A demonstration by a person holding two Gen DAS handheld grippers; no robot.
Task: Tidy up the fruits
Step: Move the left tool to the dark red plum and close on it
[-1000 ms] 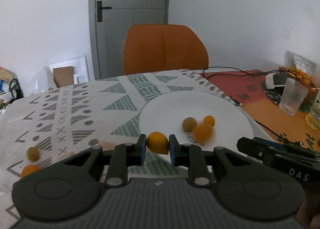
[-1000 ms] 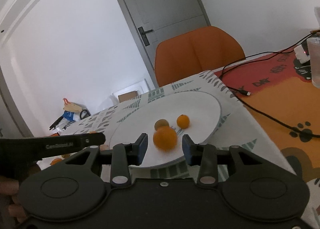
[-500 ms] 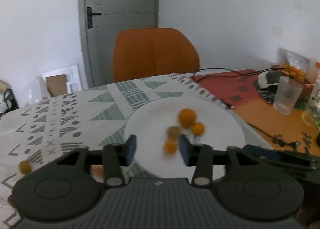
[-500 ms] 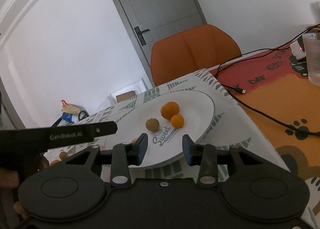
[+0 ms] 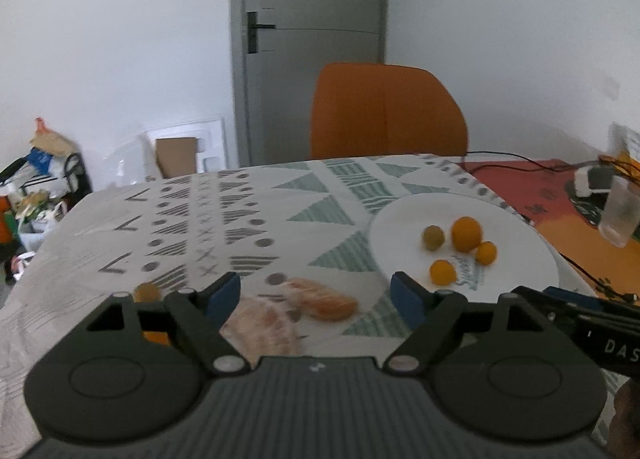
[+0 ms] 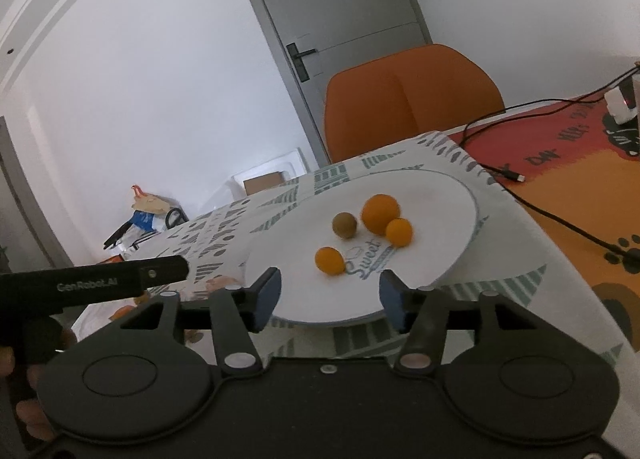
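Note:
A white plate (image 5: 520, 219) (image 6: 432, 195) on the patterned cloth holds a big orange (image 5: 466, 233) (image 6: 380, 213), two small oranges (image 5: 443, 272) (image 5: 486, 253) and a brown kiwi (image 5: 433, 237) (image 6: 344, 225). My left gripper (image 5: 316, 297) is open and empty, left of the plate, above peeled orange segments (image 5: 324, 303). A small fruit (image 5: 146, 293) lies by its left finger. My right gripper (image 6: 328, 295) is open and empty at the plate's near edge.
An orange chair (image 5: 388, 115) stands behind the table. A black cable (image 6: 560, 215) runs over the red-orange mat (image 6: 580, 163) on the right. A clear glass (image 5: 620, 215) stands at the far right. Bags and boxes (image 5: 36, 187) lie on the floor at left.
My left gripper opened and dropped a small orange onto the plate, then swung left away from it. My right gripper let the big orange onto the plate and stays open.

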